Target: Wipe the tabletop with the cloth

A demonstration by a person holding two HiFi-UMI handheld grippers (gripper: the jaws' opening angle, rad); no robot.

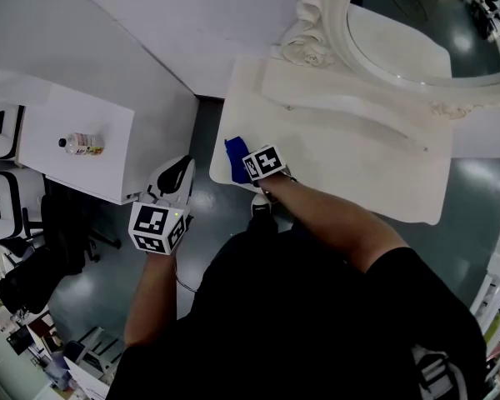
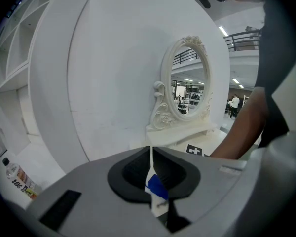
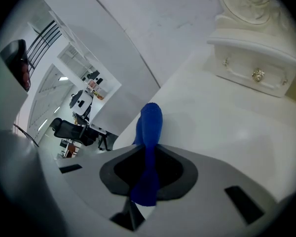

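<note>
Right gripper (image 3: 147, 156) clamps the blue cloth (image 1: 236, 158) on the tabletop's (image 1: 358, 157) near left corner, seemingly to start a wipe; left gripper (image 1: 172, 177) (jaws together, empty) hangs left of it, out of the way

The cloth (image 3: 149, 132) is deep blue and bunched into a narrow, rounded roll. It is pinched between the jaws of the right gripper (image 3: 147, 180), and its free end sticks out past them. In the head view the cloth (image 1: 236, 160) shows as a small dark-blue patch at the left edge of the bench (image 1: 350, 165), close to its near left corner. The bench (image 3: 227, 132) has a smooth, cream-white top with a soft sheen and a rounded corner. Whether the cloth presses on it cannot be told.
</note>
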